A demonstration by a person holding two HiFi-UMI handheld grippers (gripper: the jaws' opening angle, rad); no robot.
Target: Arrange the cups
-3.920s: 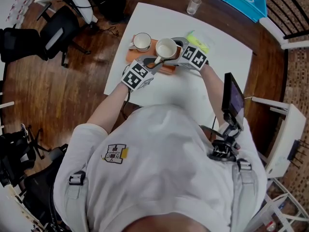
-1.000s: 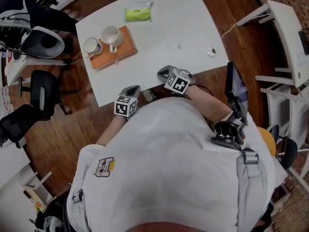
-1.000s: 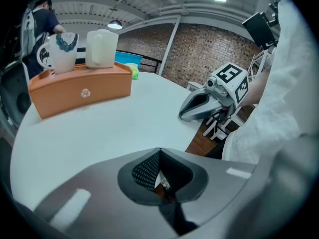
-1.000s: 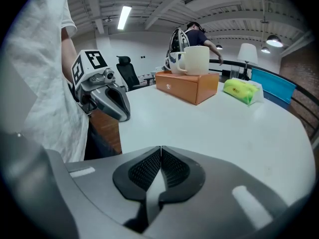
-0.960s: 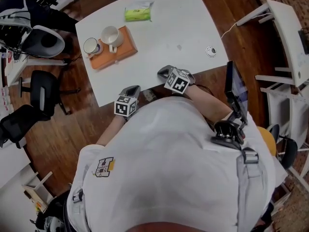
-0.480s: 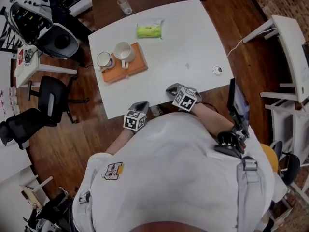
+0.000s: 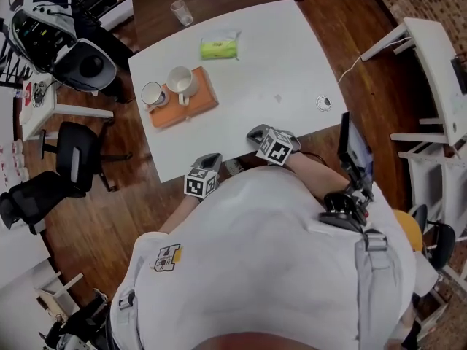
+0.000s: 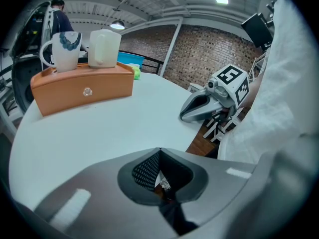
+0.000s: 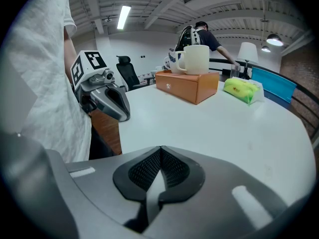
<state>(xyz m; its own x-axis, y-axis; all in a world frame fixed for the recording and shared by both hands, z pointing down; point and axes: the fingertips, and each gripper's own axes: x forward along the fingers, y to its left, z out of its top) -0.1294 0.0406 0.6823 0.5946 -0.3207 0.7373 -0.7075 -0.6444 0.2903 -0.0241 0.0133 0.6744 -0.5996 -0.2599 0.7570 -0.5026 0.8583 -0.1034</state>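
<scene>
On the table [image 7: 292,42]: one orange block [image 7: 191,108], one green packet [image 7: 220,48] and one small round disc [image 7: 322,103] are seen on the white top.
Cups [image 9: 195,59]: two are counted, both set upright on the block, near the table's far left corner.
White cup [image 7: 180,82]: placed about the block's middle, with its handle turned toward the table's near side.
Patterned cup [image 7: 152,93]: placed at the block's left end, just beside the white cup; a blue mark is borne on its side.
Packet: laid beyond the block, apart from it.
Glass [image 7: 179,12]: one, clear, stood on the dark wood beyond the table.
Left gripper [image 7: 211,157]: one of two; its jaws are closed together with nothing gripped, and it is held at the table's near edge, well apart from the cups.
Right gripper [image 7: 253,131]: its jaws are likewise pressed together and empty; its tip is held over the white top near the same edge, beside the left gripper.
Person [image 9: 204,31]: one is seen in the background, behind the cups, in the right gripper view.
</scene>
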